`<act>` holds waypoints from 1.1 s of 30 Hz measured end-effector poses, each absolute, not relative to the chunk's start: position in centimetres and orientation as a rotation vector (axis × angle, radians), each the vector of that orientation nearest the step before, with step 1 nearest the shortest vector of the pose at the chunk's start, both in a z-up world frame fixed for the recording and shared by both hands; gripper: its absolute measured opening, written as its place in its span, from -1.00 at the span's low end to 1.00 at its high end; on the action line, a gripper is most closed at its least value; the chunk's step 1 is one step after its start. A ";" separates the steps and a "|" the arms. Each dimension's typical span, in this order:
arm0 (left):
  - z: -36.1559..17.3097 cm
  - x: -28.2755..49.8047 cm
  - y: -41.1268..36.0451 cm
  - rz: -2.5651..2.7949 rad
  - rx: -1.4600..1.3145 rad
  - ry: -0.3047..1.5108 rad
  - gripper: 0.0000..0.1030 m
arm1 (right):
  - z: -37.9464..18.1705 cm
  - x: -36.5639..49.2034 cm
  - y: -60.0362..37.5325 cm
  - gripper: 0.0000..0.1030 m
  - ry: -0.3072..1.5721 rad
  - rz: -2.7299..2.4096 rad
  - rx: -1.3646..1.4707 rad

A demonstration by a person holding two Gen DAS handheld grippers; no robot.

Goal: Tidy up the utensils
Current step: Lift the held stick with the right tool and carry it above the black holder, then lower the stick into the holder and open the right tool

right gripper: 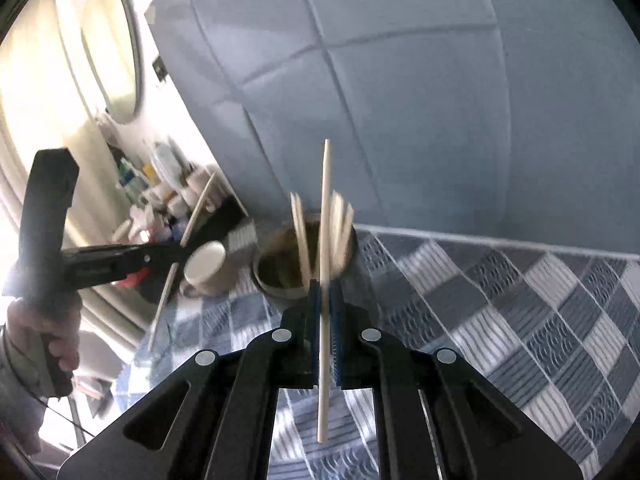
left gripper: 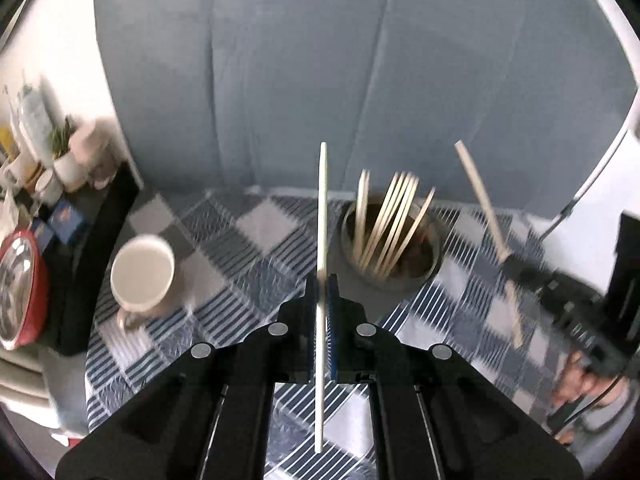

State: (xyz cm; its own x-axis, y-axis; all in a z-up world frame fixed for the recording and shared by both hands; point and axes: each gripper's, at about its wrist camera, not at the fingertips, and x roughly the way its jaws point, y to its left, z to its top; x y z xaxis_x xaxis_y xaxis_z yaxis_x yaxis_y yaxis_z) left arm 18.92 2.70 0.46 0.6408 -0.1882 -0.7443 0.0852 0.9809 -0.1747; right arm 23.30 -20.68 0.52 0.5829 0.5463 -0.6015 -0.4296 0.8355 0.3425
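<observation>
Left wrist view: the left gripper (left gripper: pixel 322 280) angles down over the checked cloth (left gripper: pixel 248 248), clamped on one chopstick (left gripper: pixel 322 208); the metal holder (left gripper: pixel 390 244) ahead holds more chopsticks, a white mug (left gripper: pixel 142 274) sits left

Right wrist view: the right gripper (right gripper: pixel 328 288) pinches its own chopstick (right gripper: pixel 325 240) before that holder (right gripper: pixel 280 268)

Motion blur smears the mug (left gripper: pixel 142 276) and shelf clutter (left gripper: pixel 36 152)

tablecloth (left gripper: pixel 256 240): blue, grey and white checks, some striped
cup (left gripper: pixel 142 274): white inside, beige outside
chopsticks (left gripper: pixel 384 228): pale wood
holder (left gripper: pixel 428 264): dark inside
pads (left gripper: pixel 333 320): blue
headboard (left gripper: pixel 320 60): grey-blue
</observation>
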 end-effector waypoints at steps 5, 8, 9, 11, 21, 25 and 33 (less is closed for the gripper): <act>3.9 21.3 1.6 -0.230 -0.161 0.782 -0.91 | 2.7 25.3 -19.3 -0.91 0.707 0.597 0.169; 4.9 22.7 0.8 -0.301 -0.181 0.747 -0.91 | 3.4 26.7 -18.7 -0.91 0.676 0.607 0.191; 5.2 23.2 0.5 -0.316 -0.181 0.738 -0.91 | 3.5 27.2 -18.6 -0.91 0.670 0.612 0.205; 5.5 24.2 0.1 -0.359 -0.191 0.703 -0.91 | 3.5 28.3 -18.3 -0.90 0.659 0.630 0.240; 2.1 27.6 0.1 -0.420 -0.257 0.543 -0.91 | -0.4 31.5 -17.7 -0.90 0.599 0.635 0.380; -0.8 28.0 0.4 -0.421 -0.306 0.555 -0.91 | -2.7 31.7 -17.3 -0.90 0.625 0.657 0.409; -3.2 27.9 1.5 -0.416 -0.382 0.585 -0.91 | -5.1 30.7 -17.5 -0.90 0.690 0.648 0.405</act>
State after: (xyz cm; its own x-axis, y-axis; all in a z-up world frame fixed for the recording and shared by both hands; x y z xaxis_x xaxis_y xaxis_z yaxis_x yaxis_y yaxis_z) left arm 27.91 1.48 -3.19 0.7564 -0.4771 -0.4475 0.2660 0.8493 -0.4560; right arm 30.74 -17.54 -5.15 0.5899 0.6673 -0.4546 -0.4117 0.7329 0.5417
